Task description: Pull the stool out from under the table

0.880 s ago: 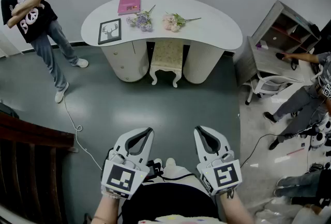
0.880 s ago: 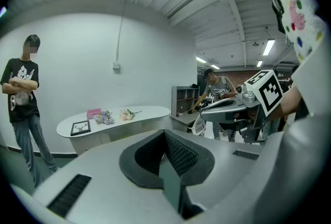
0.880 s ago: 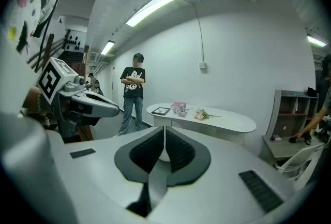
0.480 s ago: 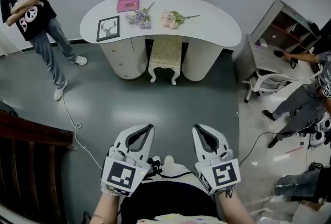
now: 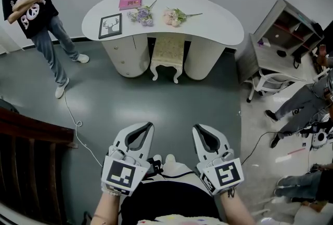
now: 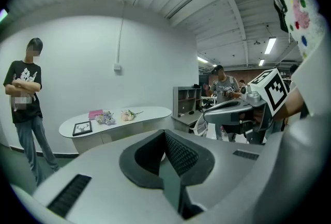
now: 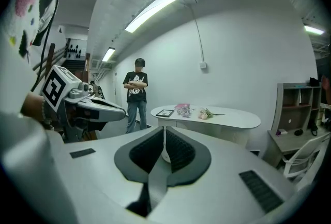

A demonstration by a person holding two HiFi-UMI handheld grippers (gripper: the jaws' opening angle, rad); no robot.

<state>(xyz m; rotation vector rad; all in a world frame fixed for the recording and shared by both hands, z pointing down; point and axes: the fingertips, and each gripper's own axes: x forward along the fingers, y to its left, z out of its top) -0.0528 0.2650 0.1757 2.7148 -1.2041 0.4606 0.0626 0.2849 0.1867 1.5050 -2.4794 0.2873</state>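
The stool stands tucked in the knee gap of the white curved table, its pale patterned seat partly under the top and its white front legs showing on the grey floor. It is flanked closely by the table's two pedestals: the left pedestal, which has drawers, and the right pedestal. On the top lie a framed deer picture, a pink book, a purple bunch of flowers and a pink bunch of flowers, all toward the left and middle. A person in a black printed shirt stands with arms folded left of the table, well apart from the stool. A thin cable trails over the floor from near that person's feet toward the holder of the grippers. Right of the table stand a grey shelf unit and a white chair; beyond them a seated person's legs reach in from the edge. A dark wooden railing occupies the near left. The left gripper and the right gripper are held side by side close to the holder's body, well short of the stool, with a broad stretch of floor between. Both point toward the table. Each gripper view shows its jaws clenched — pad against pad, grasping no object.
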